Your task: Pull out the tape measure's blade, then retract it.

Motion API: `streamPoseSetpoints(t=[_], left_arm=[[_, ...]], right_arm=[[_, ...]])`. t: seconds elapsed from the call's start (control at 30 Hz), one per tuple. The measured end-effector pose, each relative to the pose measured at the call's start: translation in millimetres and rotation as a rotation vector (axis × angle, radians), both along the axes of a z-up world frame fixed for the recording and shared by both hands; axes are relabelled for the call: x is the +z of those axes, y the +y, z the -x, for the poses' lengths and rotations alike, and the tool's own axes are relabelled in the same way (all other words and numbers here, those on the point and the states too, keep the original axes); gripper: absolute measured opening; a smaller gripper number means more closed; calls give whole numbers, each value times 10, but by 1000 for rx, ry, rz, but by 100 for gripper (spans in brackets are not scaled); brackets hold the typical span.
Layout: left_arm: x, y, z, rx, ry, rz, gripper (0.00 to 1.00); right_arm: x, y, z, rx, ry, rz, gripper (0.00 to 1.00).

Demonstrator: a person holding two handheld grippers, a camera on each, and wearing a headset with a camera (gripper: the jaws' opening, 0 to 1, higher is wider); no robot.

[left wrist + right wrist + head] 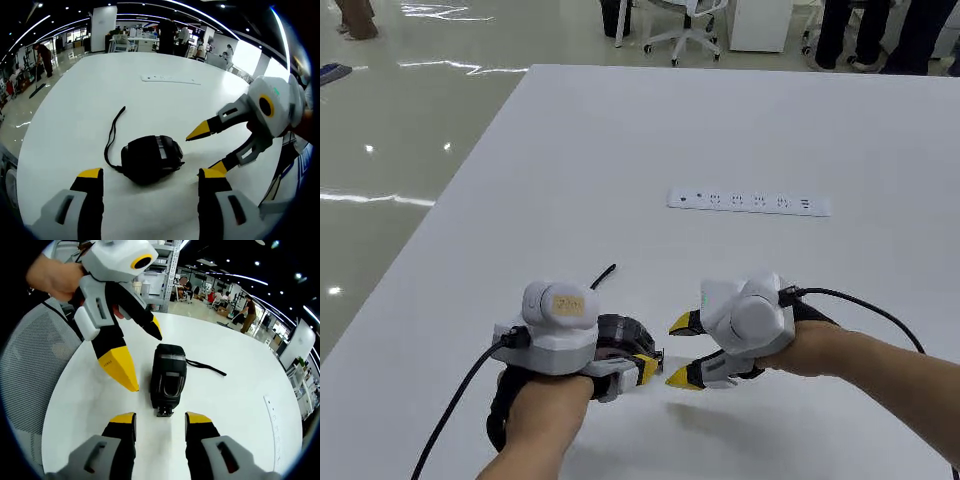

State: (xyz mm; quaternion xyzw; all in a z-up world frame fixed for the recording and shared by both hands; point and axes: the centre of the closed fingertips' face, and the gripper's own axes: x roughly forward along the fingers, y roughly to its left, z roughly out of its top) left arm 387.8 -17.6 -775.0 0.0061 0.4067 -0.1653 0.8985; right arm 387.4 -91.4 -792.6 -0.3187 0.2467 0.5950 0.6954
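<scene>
A black tape measure [150, 157] lies on the white table [650, 130], its black wrist strap [113, 132] trailing away from it. In the head view the tape measure [623, 335] sits half hidden under my left gripper [638, 352]. The left gripper [151, 175] is open, its yellow-tipped jaws standing on either side of the case without touching it. My right gripper [677, 352] faces it from the right, also open. In the right gripper view the tape measure [168, 376] points its blade tab [165, 413] at my right gripper [161, 419], just ahead of the jaw tips.
A white power strip [750, 201] lies further back on the table. The table's left edge [430, 215] drops to a shiny floor. Office chairs [685, 28] and standing people are beyond the far edge. A cable [880, 310] runs from each gripper.
</scene>
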Motion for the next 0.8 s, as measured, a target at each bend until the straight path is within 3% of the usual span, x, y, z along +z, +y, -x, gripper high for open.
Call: streamPoseSetpoints(t=[0.5, 0.8], left_arm=[[113, -15, 236, -166, -2, 20, 82], [214, -57, 376, -280, -15, 20, 87]], right_arm=[[199, -147, 170, -141, 5, -10, 52], [384, -247, 243, -241, -1, -56, 58]])
